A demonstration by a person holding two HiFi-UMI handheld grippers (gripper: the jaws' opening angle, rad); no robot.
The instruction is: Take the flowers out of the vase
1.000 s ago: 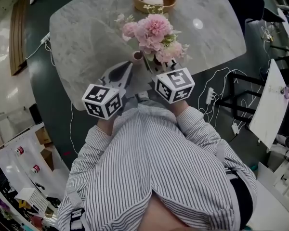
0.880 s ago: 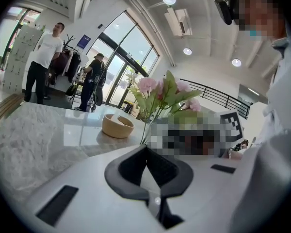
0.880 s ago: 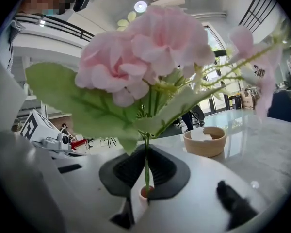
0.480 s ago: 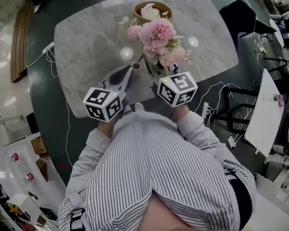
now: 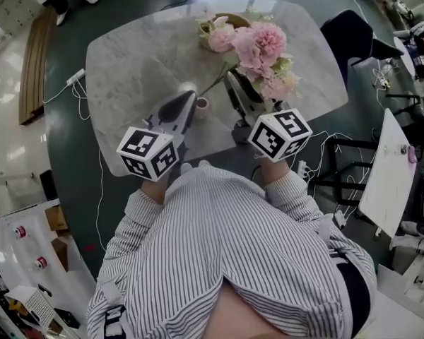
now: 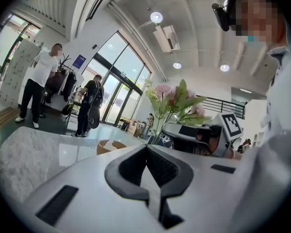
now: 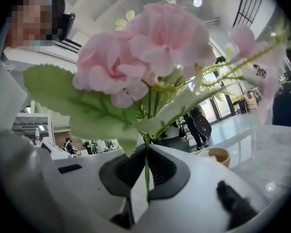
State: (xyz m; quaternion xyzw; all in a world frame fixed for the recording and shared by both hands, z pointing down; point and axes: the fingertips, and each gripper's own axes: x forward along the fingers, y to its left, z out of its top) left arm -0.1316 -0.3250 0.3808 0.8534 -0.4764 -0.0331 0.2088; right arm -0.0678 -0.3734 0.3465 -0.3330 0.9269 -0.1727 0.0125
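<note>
You are holding both tools out roughly level in front of your chest, the left tool (image 6: 146,150) sitting with its jaws pressed together on nothing, the right tool (image 7: 146,152) pinching the flower stems (image 7: 146,130).

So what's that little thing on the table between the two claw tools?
A small pink vase on the marble table, with a thin green stem slanting above it. The head view shows it.
</note>
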